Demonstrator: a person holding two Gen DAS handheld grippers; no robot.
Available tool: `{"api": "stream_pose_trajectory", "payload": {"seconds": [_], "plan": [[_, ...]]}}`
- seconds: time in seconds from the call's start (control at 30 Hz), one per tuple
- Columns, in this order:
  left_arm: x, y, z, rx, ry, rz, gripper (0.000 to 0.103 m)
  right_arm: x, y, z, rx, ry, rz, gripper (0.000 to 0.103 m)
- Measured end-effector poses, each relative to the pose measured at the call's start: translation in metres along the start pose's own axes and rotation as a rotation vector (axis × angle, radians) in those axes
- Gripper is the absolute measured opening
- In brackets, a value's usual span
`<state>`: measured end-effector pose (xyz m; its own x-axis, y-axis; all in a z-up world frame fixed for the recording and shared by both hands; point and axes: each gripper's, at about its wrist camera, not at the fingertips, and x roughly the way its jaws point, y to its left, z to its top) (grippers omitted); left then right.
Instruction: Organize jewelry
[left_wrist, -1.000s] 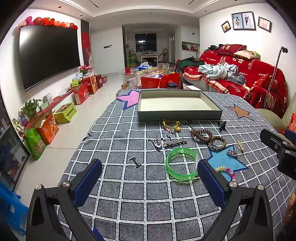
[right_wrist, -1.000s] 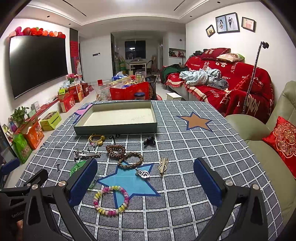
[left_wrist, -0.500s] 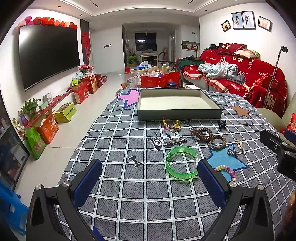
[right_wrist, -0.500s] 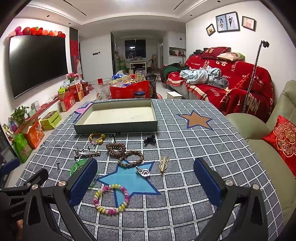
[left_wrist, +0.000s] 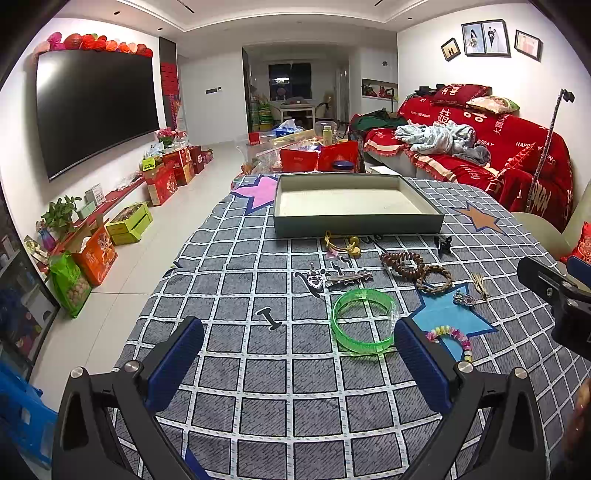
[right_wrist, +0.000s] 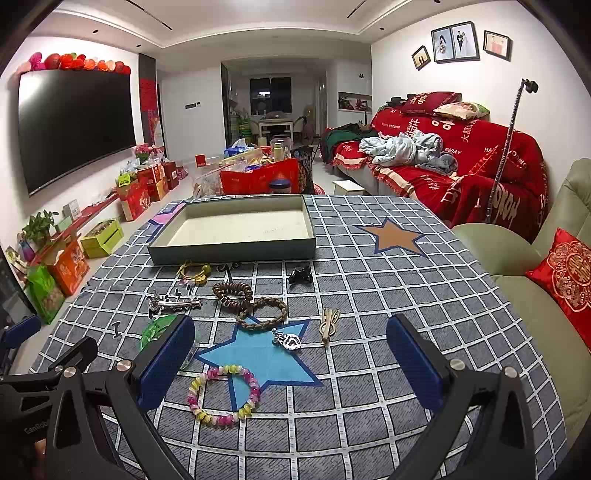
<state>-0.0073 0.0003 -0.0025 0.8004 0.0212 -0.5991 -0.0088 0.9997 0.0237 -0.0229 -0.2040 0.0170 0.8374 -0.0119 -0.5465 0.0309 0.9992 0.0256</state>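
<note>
A shallow grey tray (left_wrist: 354, 225) (right_wrist: 232, 251) stands empty at the far side of the checked tablecloth. In front of it lie a green bangle (left_wrist: 362, 321), a coloured bead bracelet (right_wrist: 223, 395) (left_wrist: 450, 336), brown bead bracelets (right_wrist: 251, 302) (left_wrist: 413, 266), a silver hair clip (left_wrist: 336, 277) (right_wrist: 173, 302), a yellow hair tie (left_wrist: 343, 245) (right_wrist: 194, 271), a silver pendant (right_wrist: 288, 339), a gold clip (right_wrist: 328, 323) and a black clip (right_wrist: 301, 275). My left gripper (left_wrist: 299, 365) is open and empty, near the green bangle. My right gripper (right_wrist: 291, 365) is open and empty over the bead bracelet.
A small black pin (left_wrist: 269, 319) lies left of the bangle. A green sofa arm (right_wrist: 517, 266) with a red cushion (right_wrist: 569, 273) borders the table's right edge. Boxes (left_wrist: 129, 221) line the floor at left. A red sofa (left_wrist: 480, 147) stands behind.
Both grippers have stayed open and nearly still; the views have shifted only slightly. Nothing on the table has moved.
</note>
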Motion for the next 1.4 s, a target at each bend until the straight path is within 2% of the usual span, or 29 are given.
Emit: {"api": "stream_pose_trajectory", "payload": {"seconds": [0.27, 0.4, 0.67, 0.83, 0.9, 1.0, 1.07, 1.13, 1.2, 1.37, 1.4], "plan": [[0.005, 0.002, -0.008, 0.003, 0.029, -0.011, 0.103, 0.003, 0.002, -0.004, -0.004, 0.027, -0.003, 0.103], [0.019, 0.006, -0.008, 0.01, 0.098, -0.021, 0.103, 0.014, -0.003, -0.01, -0.01, 0.101, -0.024, 0.103], [0.055, 0.014, 0.005, 0.002, 0.263, -0.097, 0.103, 0.044, -0.019, -0.018, 0.046, 0.266, -0.044, 0.103], [0.077, 0.007, 0.015, 0.036, 0.31, -0.1, 0.103, 0.062, -0.018, -0.013, 0.071, 0.331, -0.019, 0.103], [0.084, 0.006, 0.018, 0.029, 0.325, -0.126, 0.103, 0.071, -0.015, -0.01, 0.072, 0.348, -0.003, 0.102], [0.094, 0.004, 0.021, 0.029, 0.348, -0.17, 0.103, 0.083, -0.009, -0.006, 0.062, 0.371, 0.018, 0.089], [0.099, 0.0, 0.022, 0.051, 0.36, -0.167, 0.1, 0.092, -0.006, -0.004, 0.06, 0.389, 0.034, 0.072], [0.104, -0.002, 0.023, 0.058, 0.367, -0.167, 0.1, 0.102, -0.002, -0.003, 0.053, 0.408, 0.05, 0.065], [0.108, -0.005, 0.023, 0.067, 0.367, -0.165, 0.092, 0.111, 0.003, -0.002, 0.035, 0.421, 0.061, 0.063], [0.119, -0.006, 0.022, 0.061, 0.394, -0.171, 0.091, 0.128, 0.012, -0.004, 0.003, 0.457, 0.068, 0.055], [0.121, -0.006, 0.021, 0.058, 0.402, -0.176, 0.085, 0.131, 0.014, -0.005, -0.003, 0.465, 0.065, 0.054]]}}
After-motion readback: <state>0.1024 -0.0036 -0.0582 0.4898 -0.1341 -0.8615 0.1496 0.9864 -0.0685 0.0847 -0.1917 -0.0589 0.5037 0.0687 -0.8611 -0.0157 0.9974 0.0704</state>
